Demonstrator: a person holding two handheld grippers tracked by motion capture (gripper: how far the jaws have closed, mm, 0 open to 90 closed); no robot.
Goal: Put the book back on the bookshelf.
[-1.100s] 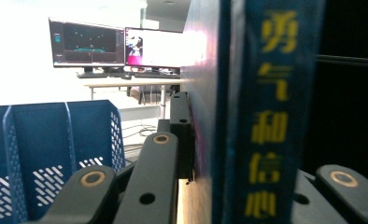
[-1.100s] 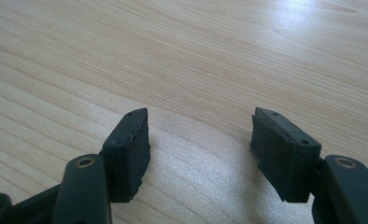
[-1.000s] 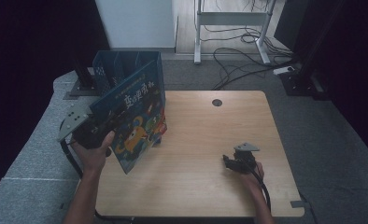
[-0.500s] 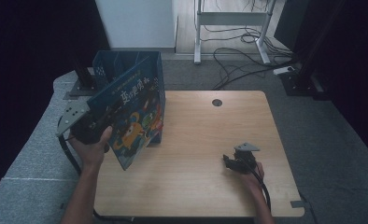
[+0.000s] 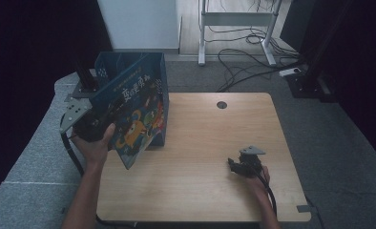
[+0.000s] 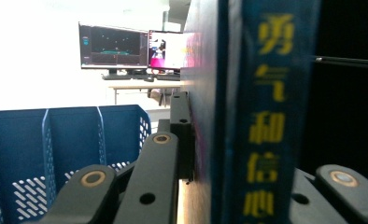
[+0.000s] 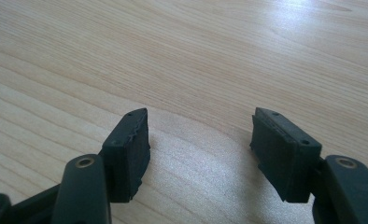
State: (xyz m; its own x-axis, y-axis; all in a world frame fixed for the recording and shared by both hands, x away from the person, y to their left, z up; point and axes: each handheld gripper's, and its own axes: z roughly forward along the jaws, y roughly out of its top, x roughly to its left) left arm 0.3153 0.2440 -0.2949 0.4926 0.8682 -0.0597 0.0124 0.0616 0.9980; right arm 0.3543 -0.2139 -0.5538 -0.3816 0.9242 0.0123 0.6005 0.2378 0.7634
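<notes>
A blue picture book with cartoon figures on its cover is held up, tilted, over the left end of the wooden table. My left gripper is shut on it near its spine. In the left gripper view the spine with yellow characters stands between the jaws of the left gripper. Just behind the book stands a blue perforated file rack. My right gripper rests on the table at the front right, open and holding nothing; bare wood lies between its pads.
A cable hole sits near the table's far edge. Cables and a metal frame lie on the floor behind. A black stand rises left of the rack. Two monitors stand on a far desk.
The left hand has lifted the book a little and drawn it slightly toward the rack. The right gripper has not moved.
</notes>
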